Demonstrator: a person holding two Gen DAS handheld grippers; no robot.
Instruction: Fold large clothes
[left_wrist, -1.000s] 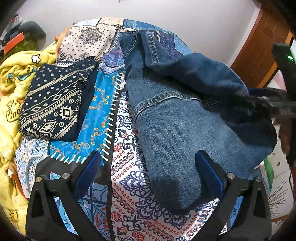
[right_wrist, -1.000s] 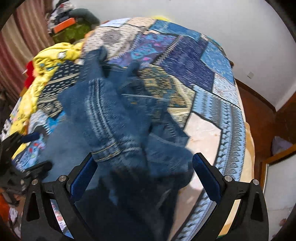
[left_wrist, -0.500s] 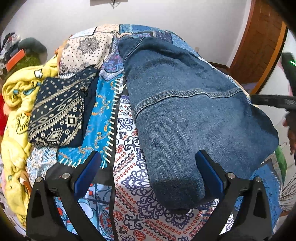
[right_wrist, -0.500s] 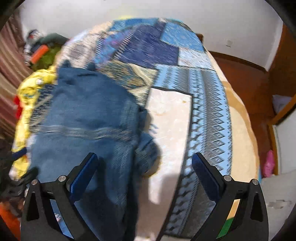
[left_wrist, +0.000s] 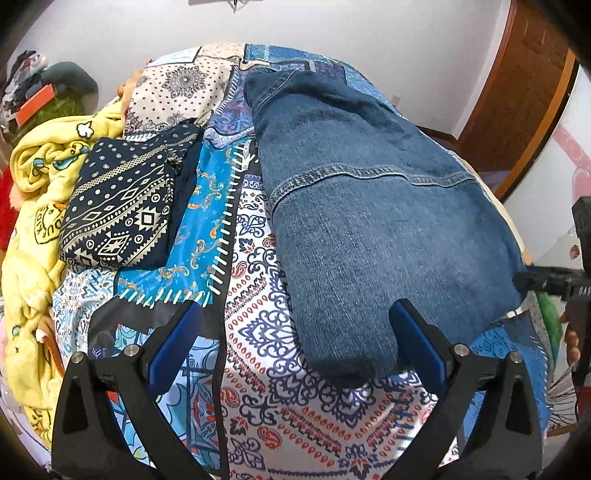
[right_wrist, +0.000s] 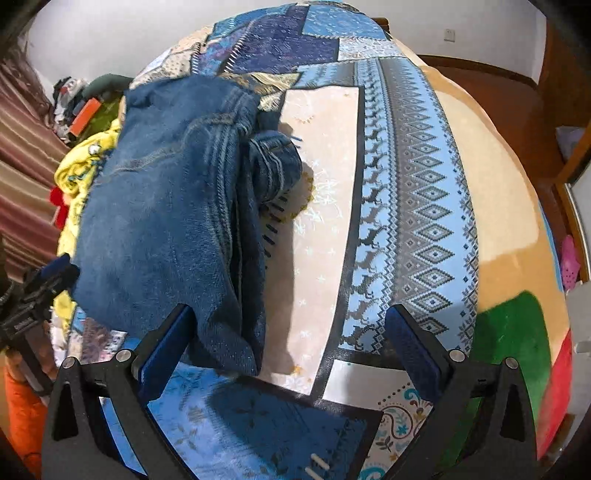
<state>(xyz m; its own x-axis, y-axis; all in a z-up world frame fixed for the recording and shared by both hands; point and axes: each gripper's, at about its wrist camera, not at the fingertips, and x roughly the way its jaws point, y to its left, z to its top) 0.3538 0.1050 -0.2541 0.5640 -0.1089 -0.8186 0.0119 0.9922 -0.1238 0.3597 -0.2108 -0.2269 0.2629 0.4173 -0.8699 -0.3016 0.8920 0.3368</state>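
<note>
A folded blue denim garment (left_wrist: 373, 206) lies flat on the patchwork bedspread (left_wrist: 258, 325), its near end between my left fingers. My left gripper (left_wrist: 293, 334) hovers open above the bed with nothing gripped. In the right wrist view the same denim (right_wrist: 166, 221) lies to the left, a bunched part (right_wrist: 275, 166) sticking out of its right edge. My right gripper (right_wrist: 284, 339) is open and empty, its left finger beside the denim's near corner. The right gripper's tip (left_wrist: 546, 282) shows at the denim's right edge in the left wrist view.
A folded navy patterned cloth (left_wrist: 125, 214) lies left of the denim. A yellow blanket (left_wrist: 33, 206) is heaped along the bed's left side. Bare bedspread (right_wrist: 406, 221) stretches right of the denim. A wooden door (left_wrist: 517, 92) and floor (right_wrist: 517, 110) lie beyond.
The denim's upper part was laid down flat over the rest. My right gripper let it go and drew back toward the near edge. The left gripper rose slightly.
</note>
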